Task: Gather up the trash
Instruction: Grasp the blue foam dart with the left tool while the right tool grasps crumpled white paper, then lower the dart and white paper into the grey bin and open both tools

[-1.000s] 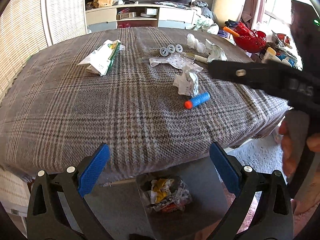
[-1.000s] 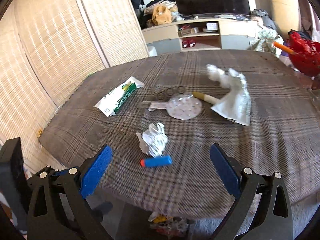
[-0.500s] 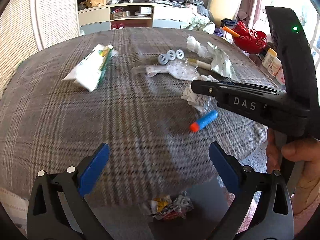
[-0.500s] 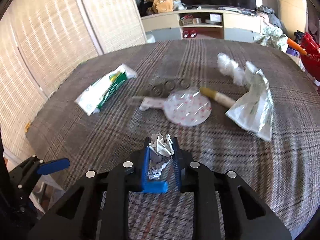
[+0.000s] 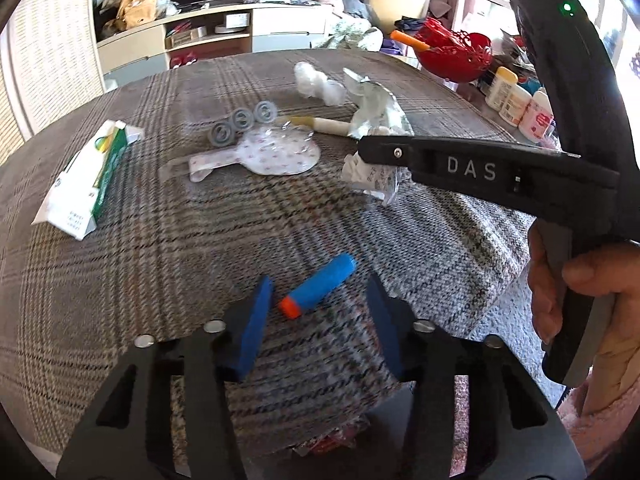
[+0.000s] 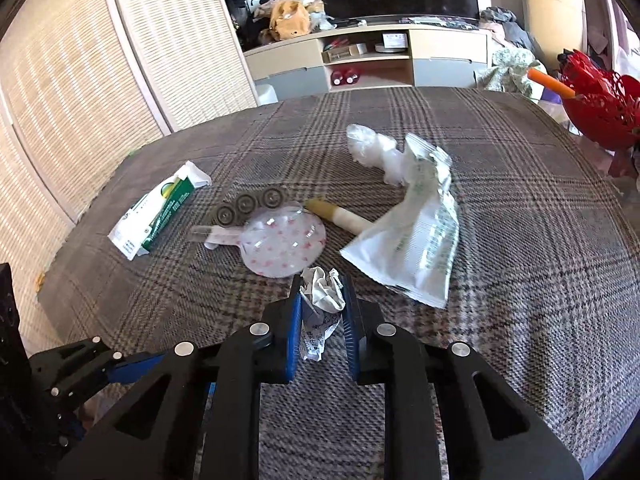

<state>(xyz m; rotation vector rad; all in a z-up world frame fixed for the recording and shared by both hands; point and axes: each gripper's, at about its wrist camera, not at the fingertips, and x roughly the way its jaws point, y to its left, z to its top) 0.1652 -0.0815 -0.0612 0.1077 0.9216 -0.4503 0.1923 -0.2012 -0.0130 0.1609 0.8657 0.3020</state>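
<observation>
My right gripper (image 6: 322, 296) is shut on a crumpled white paper wad (image 6: 322, 300) just above the plaid tablecloth; from the left wrist view the wad (image 5: 370, 178) hangs under the right gripper's black body. My left gripper (image 5: 320, 300) is part open, its blue pads either side of a blue foam dart with an orange tip (image 5: 318, 286) that lies on the cloth. More trash lies beyond: a white plastic pouch (image 6: 416, 236), a clear crumpled bag (image 6: 372, 150) and a green and white carton (image 6: 156, 210).
A round clear spotted lid (image 6: 282, 246), three grey rings (image 6: 246, 202) and a cream stick (image 6: 340, 218) lie mid-table. A red basket (image 6: 600, 100) and several bottles (image 5: 520, 100) stand at the right. Trash shows below the table's front edge (image 5: 328, 442).
My right gripper has closed on the paper wad and lifted it slightly. My left gripper has moved forward over the table to the blue dart and its jaws have narrowed around it.
</observation>
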